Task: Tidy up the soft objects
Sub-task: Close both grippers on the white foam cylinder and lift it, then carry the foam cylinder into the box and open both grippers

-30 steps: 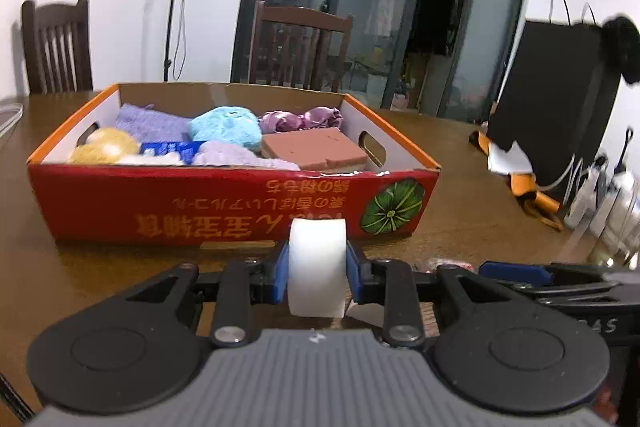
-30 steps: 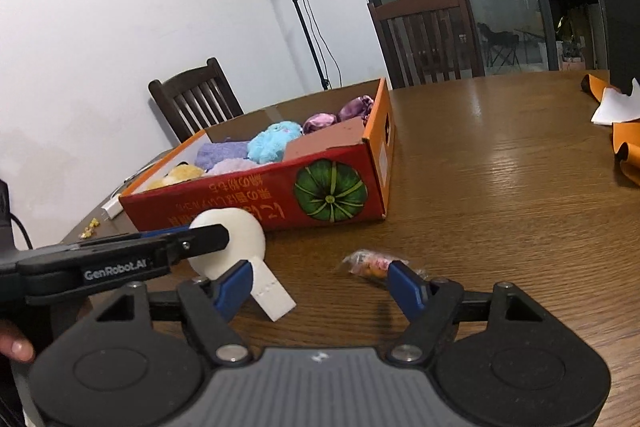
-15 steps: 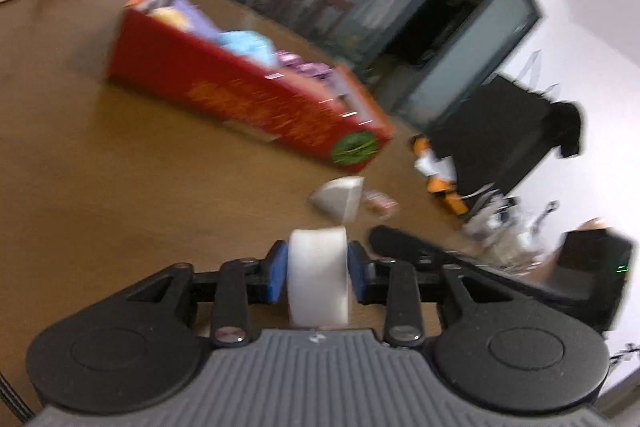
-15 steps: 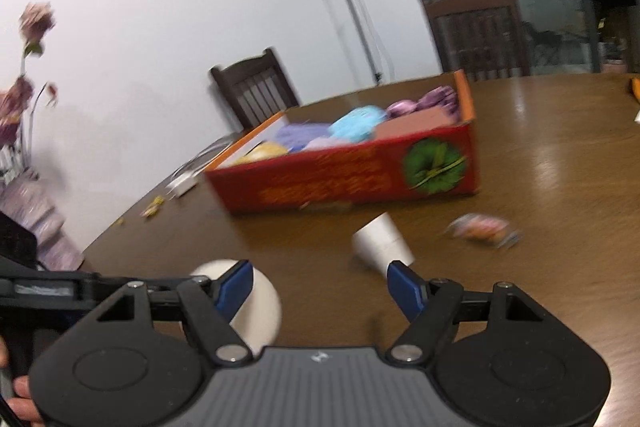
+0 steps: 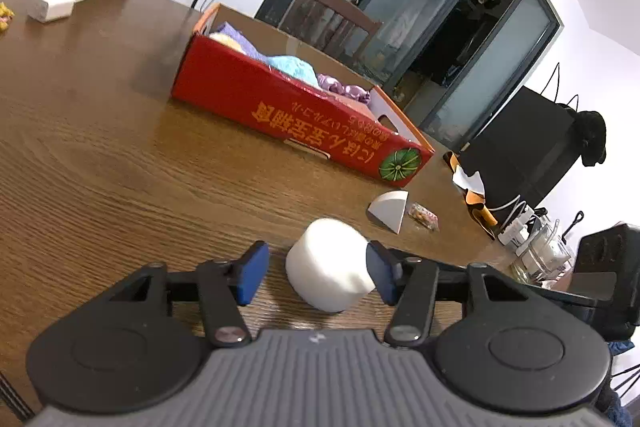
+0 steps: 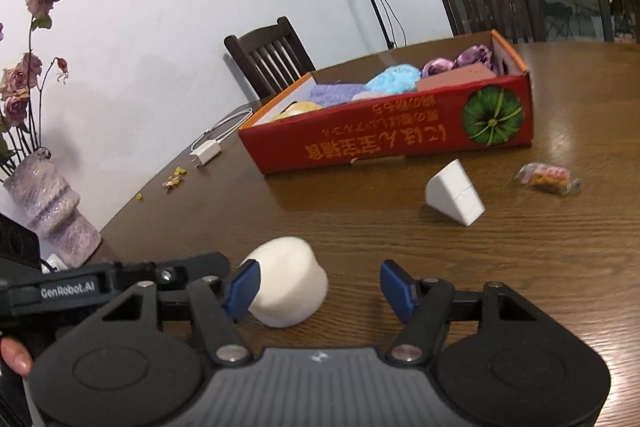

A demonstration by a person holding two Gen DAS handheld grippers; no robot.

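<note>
A white foam cylinder (image 5: 330,275) lies on the wooden table between the blue pads of my left gripper (image 5: 316,277). Its jaws are opening: a gap shows at the left pad, while the right pad is at the foam's edge. In the right wrist view the same cylinder (image 6: 288,283) sits just in front of the left pad of my right gripper (image 6: 318,289). That gripper's jaws are closing, with the right pad well clear of the foam. Further off stands the red cardboard box (image 5: 296,119) (image 6: 400,135), filled with several soft things.
A white foam wedge (image 5: 390,211) (image 6: 454,197) and a wrapped candy (image 5: 424,217) (image 6: 548,179) lie in front of the box. A white charger with cable (image 5: 50,7) sits at the far left. A vase of flowers (image 6: 52,211) stands at the table's left edge.
My left gripper swung away from the box, set the cylinder on the table and spread its pads off it. My right gripper followed to the left and its jaws narrowed.
</note>
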